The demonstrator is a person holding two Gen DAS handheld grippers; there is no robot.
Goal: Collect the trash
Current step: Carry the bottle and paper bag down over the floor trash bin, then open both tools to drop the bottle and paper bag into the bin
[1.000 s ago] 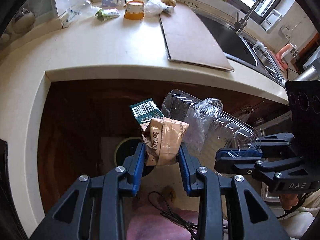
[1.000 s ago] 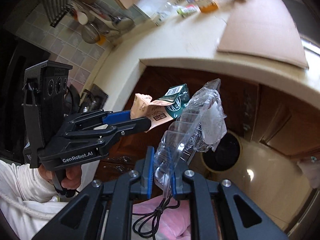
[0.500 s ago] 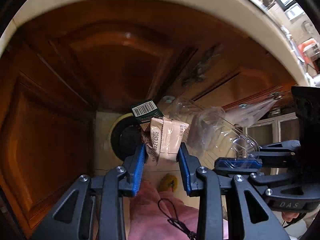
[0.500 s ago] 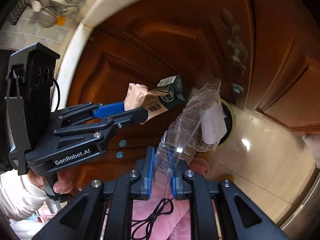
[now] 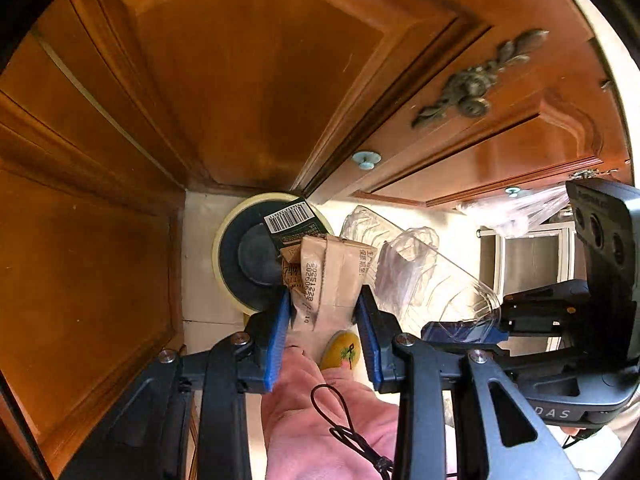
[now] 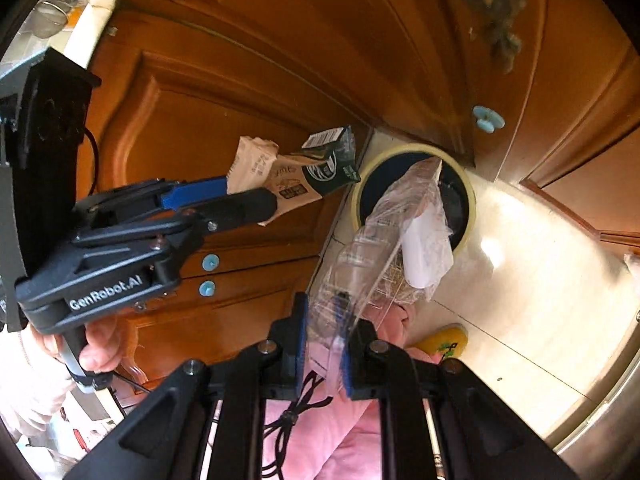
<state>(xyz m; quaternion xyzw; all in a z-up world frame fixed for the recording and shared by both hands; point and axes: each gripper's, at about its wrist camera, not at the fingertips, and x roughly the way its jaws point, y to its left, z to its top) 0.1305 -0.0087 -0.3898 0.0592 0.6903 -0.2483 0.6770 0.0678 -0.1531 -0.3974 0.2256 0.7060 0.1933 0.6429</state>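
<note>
My left gripper is shut on a crumpled brown and green carton, also seen in the right wrist view. My right gripper is shut on a flattened clear plastic bottle with a crinkled wrapper; it also shows in the left wrist view. Both hang above a round trash bin with a yellow rim and dark inside, standing on the floor in the cabinet corner. The carton partly hides the bin's mouth.
Brown wooden cabinet doors rise close behind and to the left of the bin, with an ornate metal handle. A pale tiled floor spreads to the right. My pink trousers and a yellow slipper are below.
Both grippers dropped from counter height towards the floor and tilted down, still holding their trash. The countertop left view, and the bin grew larger and closer beneath them.
</note>
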